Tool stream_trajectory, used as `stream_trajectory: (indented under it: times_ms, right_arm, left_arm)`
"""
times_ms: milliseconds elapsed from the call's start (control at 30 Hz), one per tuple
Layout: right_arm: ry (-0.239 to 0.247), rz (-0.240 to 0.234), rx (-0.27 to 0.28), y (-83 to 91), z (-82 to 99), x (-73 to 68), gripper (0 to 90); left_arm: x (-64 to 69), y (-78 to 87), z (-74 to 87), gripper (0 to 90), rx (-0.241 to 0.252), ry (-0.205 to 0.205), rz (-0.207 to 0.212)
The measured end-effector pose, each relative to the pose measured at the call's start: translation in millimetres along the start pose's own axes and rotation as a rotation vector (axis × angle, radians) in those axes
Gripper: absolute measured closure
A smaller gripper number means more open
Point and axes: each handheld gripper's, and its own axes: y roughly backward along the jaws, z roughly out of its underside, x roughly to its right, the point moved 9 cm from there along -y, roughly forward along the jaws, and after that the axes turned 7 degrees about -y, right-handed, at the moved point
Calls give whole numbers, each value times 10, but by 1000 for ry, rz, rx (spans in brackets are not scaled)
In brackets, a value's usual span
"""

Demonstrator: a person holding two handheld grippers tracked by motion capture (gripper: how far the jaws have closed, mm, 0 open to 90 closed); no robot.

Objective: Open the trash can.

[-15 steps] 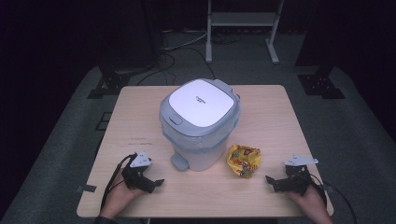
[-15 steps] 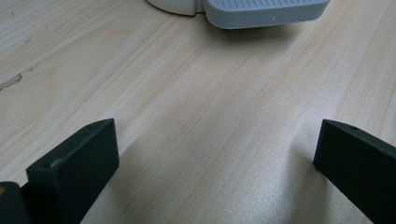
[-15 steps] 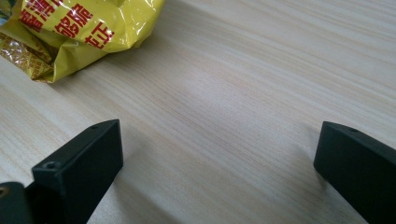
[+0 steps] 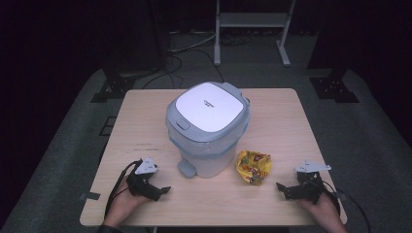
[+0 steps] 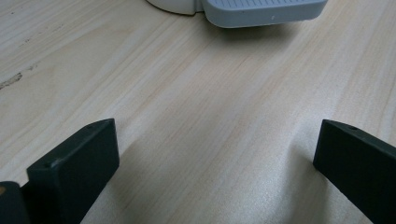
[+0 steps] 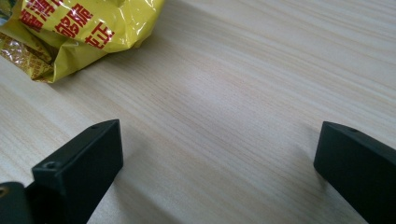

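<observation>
Table (image 4: 286,116): light wood top filling the middle of the high view; bare strips run along its left, right and near edges, and the near strip between the two grippers is open.
Bin (image 4: 208,127): white and grey pedal bin standing at the centre of the frame, lid closed, set at an angle to the table edges; its lid latch faces lower left.
Pedal (image 4: 186,168): grey tab jutting from the bin's base toward the lower left; in the left gripper view (image 5: 261,10) it sits at the top edge, ahead of the jaws and clear of them.
Wrapper (image 4: 252,167): crumpled yellow packet with red print, just right of the bin's base, lower centre-right; too bunched to show a long axis. In the right gripper view (image 6: 74,32) it lies upper left, ahead of the jaws and apart from them.
Left gripper (image 4: 156,190): lower left, resting on the table in a hand, pointing right; jaws spread wide over bare wood.
Right gripper (image 4: 285,189): lower right, in a hand, pointing left toward the wrapper; jaws spread wide, nothing between.
Change from half a second ago: none visible; bin, wrapper and both grippers keep their places.
</observation>
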Motion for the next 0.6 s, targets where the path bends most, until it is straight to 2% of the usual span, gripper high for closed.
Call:
stream_trajectory:
  times_ms: [67,167,233,400,433,500,600]
  right_arm:
    - [0,0,0,0,0,0,3]
    - [0,-1,1,-1,-1,0,3]
    - [0,0,0,0,0,0,3]
    - [0,0,0,0,0,0,3]
    - [0,0,0,0,0,0,3]
    - [0,0,0,0,0,0,3]
    - [0,0,0,0,0,0,3]
  left_arm:
    - [0,14,-3,61,8,-5,5]
    - [-3,25,-7,68,14,7,10]
    - [-3,39,-14,126,25,10,17]
    - [4,62,-28,164,34,9,21]
    - [17,92,-54,219,56,9,29]
    - [25,116,-78,241,74,-1,21]
    - [38,152,-98,329,89,-6,12]
